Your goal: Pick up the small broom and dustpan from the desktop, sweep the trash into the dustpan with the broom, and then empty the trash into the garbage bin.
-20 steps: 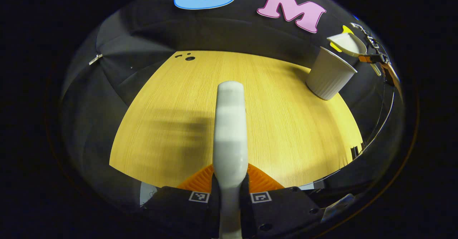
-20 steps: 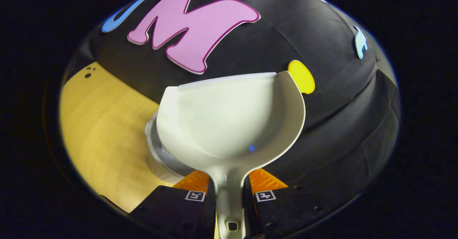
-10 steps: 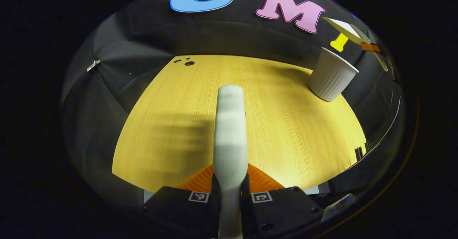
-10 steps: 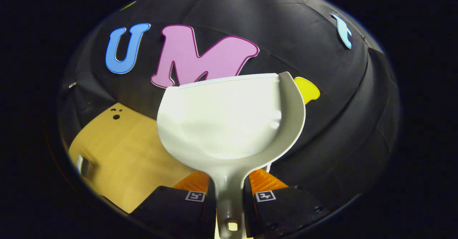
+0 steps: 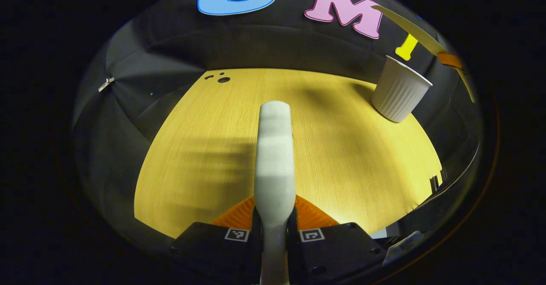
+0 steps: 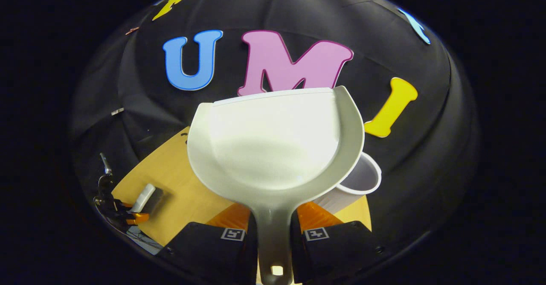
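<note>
The bench (image 5: pixel 204 148) looks like pale wood with a fine straight grain and a matt finish. The dustpan (image 6: pixel 273 144) is smooth, slightly glossy plastic with a soft sheen in its bowl, while the garbage bin (image 5: pixel 399 95) is matt plastic with ribbed walls. The broom (image 5: pixel 274 157) looks smooth and matt.

We log 1 wood-grain desktop (image 5: pixel 204 148), 3 dark holes (image 5: pixel 218 78) at far-left corner; black cloth wall (image 5: pixel 256 42) behind.
</note>
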`<action>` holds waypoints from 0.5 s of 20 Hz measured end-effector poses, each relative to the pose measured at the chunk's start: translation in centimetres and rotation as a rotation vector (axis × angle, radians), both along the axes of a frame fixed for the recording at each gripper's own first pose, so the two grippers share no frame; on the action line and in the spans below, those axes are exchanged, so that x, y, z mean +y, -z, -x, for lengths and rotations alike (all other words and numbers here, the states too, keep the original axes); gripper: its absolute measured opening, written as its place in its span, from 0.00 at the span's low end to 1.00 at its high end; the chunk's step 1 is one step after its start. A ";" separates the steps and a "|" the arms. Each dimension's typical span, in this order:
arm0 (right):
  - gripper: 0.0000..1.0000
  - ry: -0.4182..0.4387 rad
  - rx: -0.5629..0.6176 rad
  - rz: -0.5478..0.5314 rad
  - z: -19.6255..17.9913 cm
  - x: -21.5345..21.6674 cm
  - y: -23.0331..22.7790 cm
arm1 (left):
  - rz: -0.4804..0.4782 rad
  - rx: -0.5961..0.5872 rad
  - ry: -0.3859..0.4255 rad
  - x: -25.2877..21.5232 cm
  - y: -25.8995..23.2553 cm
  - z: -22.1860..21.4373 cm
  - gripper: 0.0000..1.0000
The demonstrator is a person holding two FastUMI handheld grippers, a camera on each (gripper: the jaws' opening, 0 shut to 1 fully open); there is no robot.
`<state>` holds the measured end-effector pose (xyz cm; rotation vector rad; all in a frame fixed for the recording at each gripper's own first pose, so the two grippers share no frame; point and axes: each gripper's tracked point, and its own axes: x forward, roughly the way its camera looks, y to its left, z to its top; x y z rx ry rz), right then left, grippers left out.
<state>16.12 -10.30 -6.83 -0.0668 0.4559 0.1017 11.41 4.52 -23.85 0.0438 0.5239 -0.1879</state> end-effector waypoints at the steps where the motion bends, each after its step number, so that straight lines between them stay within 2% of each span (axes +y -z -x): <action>1: 0.36 -0.020 0.023 -0.007 0.2 0.1 0.1 | -0.003 0.002 0.001 -0.1 0.1 -0.3 0.28; 3: 0.39 -0.048 0.072 -0.005 0.4 0.0 0.9 | -0.007 0.010 0.000 -0.3 0.5 -1.0 0.28; 5: 0.35 -0.067 0.124 -0.014 0.5 0.3 2.3 | -0.013 0.022 -0.005 -0.5 1.1 -1.6 0.28; 6: 0.39 -0.074 0.151 -0.026 0.6 0.5 3.4 | -0.016 0.029 -0.008 -0.5 1.3 -2.0 0.28; 7: 0.36 -0.079 0.177 -0.036 0.5 0.3 4.2 | -0.021 0.037 -0.011 -0.6 1.6 -2.3 0.28; 10: 0.35 -0.085 0.258 -0.049 0.5 -0.6 7.4 | -0.043 0.062 -0.017 -0.8 2.5 -3.6 0.28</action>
